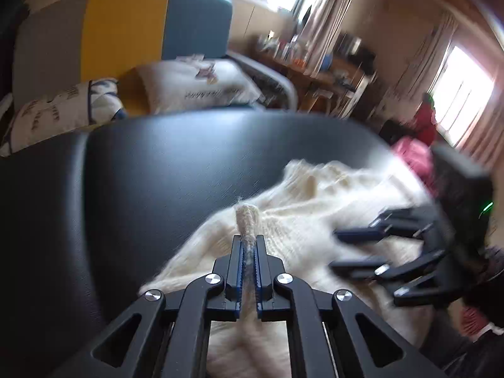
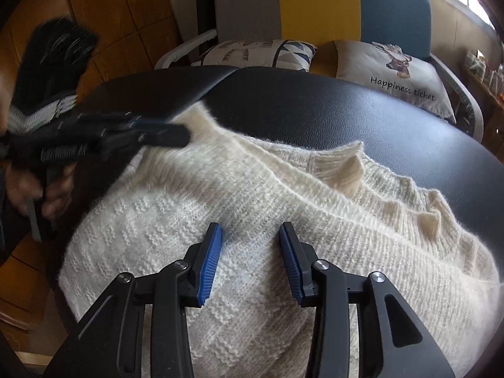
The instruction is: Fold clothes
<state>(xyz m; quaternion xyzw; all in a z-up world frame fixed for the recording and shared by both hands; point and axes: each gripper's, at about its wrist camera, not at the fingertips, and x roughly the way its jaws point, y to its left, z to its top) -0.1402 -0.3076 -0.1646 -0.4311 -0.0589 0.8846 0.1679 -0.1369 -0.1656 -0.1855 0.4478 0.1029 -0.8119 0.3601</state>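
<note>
Two grippers work over one cream knit sweater (image 2: 252, 208), which lies spread on a black padded table (image 2: 362, 107). Take the sweater as your landmark.

Your left gripper (image 1: 249, 249) is clenched on a pinch of the sweater's knit; a small tuft of wool stands up between its blue pads (image 1: 242, 267), and the fabric slopes away from it toward the far right. In the right wrist view this same gripper comes in from the sweater's left edge, blurred, with a hand (image 2: 41, 189) wrapped around its grip.

Your right gripper (image 2: 250, 233) sits above the near middle of the sweater with its jaws apart. Bare knit shows in the gap between the blue pads (image 2: 209, 264), and the pads press on nothing. Whether the tips rest on the wool, you cannot tell. In the left wrist view it shows, blurred, at the sweater's right side.

A row of small knitted points runs along the sweater's far right edge, close to the table's rim.

Beyond the sweater, past the table's far edge, stands a sofa (image 2: 318, 3) with grey, yellow and blue back panels. Two cushions lie on it: a patterned one (image 2: 261, 52) and one printed "Happiness ticket" (image 2: 400, 72).
</note>
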